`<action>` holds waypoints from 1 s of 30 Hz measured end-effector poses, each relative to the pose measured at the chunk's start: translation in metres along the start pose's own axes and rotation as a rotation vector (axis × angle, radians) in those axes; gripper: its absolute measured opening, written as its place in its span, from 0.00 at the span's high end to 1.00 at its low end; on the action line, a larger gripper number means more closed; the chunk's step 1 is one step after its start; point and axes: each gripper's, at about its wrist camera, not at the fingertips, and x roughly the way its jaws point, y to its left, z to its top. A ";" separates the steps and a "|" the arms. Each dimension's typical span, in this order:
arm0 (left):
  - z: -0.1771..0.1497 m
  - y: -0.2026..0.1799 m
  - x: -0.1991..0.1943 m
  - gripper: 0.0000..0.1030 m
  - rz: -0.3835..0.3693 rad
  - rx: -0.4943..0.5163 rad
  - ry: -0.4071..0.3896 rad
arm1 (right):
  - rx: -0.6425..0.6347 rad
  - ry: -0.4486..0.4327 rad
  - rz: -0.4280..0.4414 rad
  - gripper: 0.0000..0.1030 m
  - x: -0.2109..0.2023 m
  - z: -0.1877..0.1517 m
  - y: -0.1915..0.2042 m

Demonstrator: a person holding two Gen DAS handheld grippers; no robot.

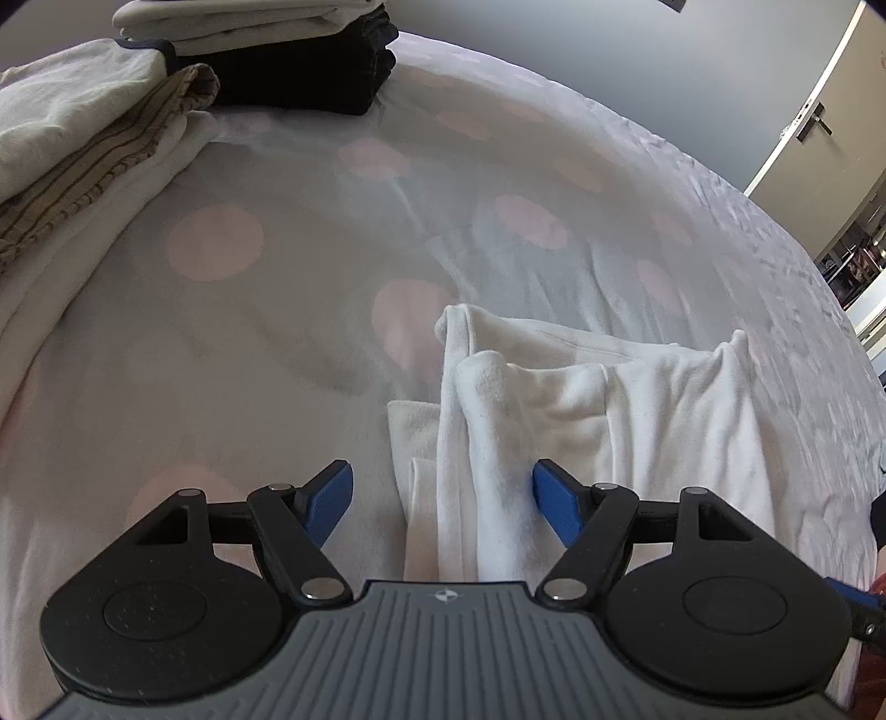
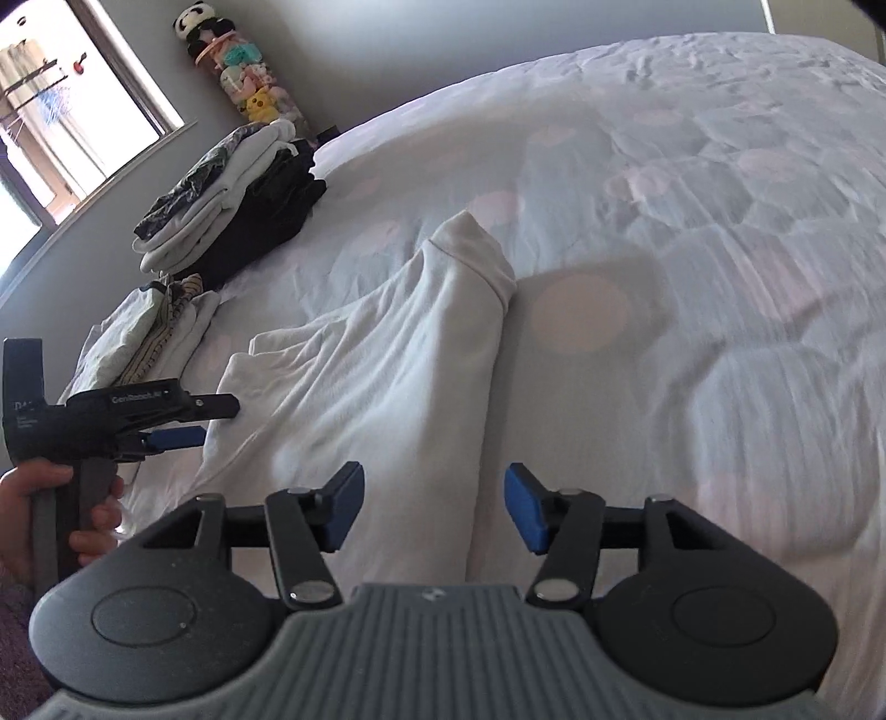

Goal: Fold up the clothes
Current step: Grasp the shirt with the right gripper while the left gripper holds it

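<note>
Both your claws stand with jaws apart and hold nothing: the left claw (image 1: 442, 493) straddles a bunched edge of the white garment (image 1: 581, 410), the right claw (image 2: 434, 512) hovers over its sleeve (image 2: 443, 332), which runs toward 12 o'clock to a ribbed cuff (image 2: 482, 249). The garment lies rumpled on the bed (image 2: 720, 277), partly doubled over. When you grip, take only the layers you mean to move and keep the edges aligned. Folded stacks (image 1: 288, 50) sit at 11 o'clock, well apart, with a striped pile (image 1: 99, 160) nearer at 10; neither blocks the garment.
</note>
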 end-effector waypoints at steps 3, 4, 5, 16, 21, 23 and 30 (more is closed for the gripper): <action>-0.003 0.010 0.010 0.16 -0.056 -0.005 -0.020 | -0.023 -0.003 0.010 0.40 0.012 0.018 0.000; -0.004 0.013 0.013 0.16 -0.075 -0.007 -0.027 | -0.028 -0.019 0.017 0.39 0.017 0.024 -0.002; -0.005 0.017 0.017 0.16 -0.093 -0.009 -0.034 | -0.028 -0.034 0.027 0.38 0.022 0.027 -0.005; -0.005 0.033 0.036 0.30 -0.224 -0.017 -0.072 | 0.307 -0.105 0.132 0.38 0.066 0.027 -0.064; -0.004 0.039 0.039 0.45 -0.262 -0.057 -0.065 | 0.443 -0.125 0.197 0.38 0.082 0.029 -0.078; -0.004 0.041 0.041 0.54 -0.280 -0.078 -0.061 | 0.465 -0.123 0.212 0.38 0.090 0.029 -0.078; -0.003 0.042 0.042 0.66 -0.298 -0.113 -0.057 | 0.501 -0.112 0.236 0.55 0.110 0.028 -0.077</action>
